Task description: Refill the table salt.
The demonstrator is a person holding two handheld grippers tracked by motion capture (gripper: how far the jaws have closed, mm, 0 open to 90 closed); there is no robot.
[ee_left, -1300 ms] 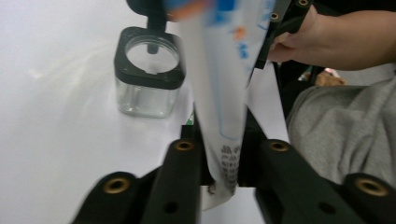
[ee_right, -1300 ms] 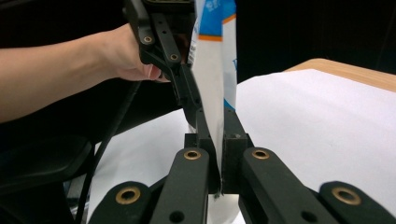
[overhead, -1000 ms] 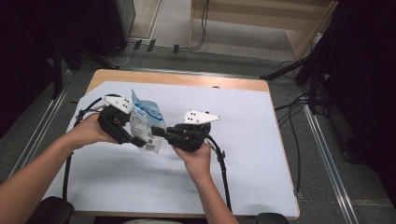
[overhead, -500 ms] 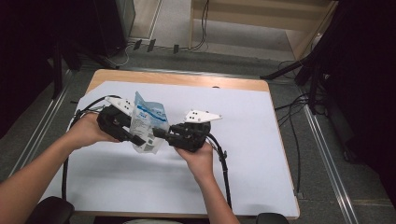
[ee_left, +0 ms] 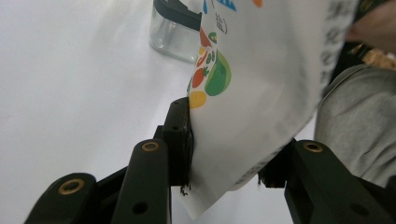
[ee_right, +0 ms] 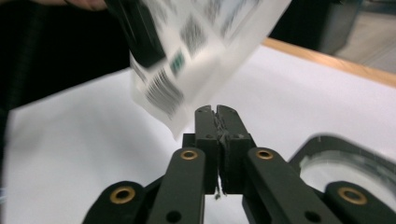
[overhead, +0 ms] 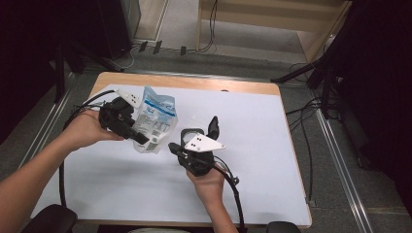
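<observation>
Pouch held over the table, jar beneath.
The table (overhead: 272,145) bears a jar (overhead: 190,137); the pouch (overhead: 154,119), clamped upright in the left gripper (ee_left: 229,149), hangs just left of the right gripper (ee_right: 217,116), pressed closed on nothing.

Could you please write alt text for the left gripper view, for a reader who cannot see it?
The left gripper is clamped on the lower edge of a white pouch printed with colourful vegetables, held above a white table. A clear container with a dark rim stands on the table behind the pouch.
</observation>
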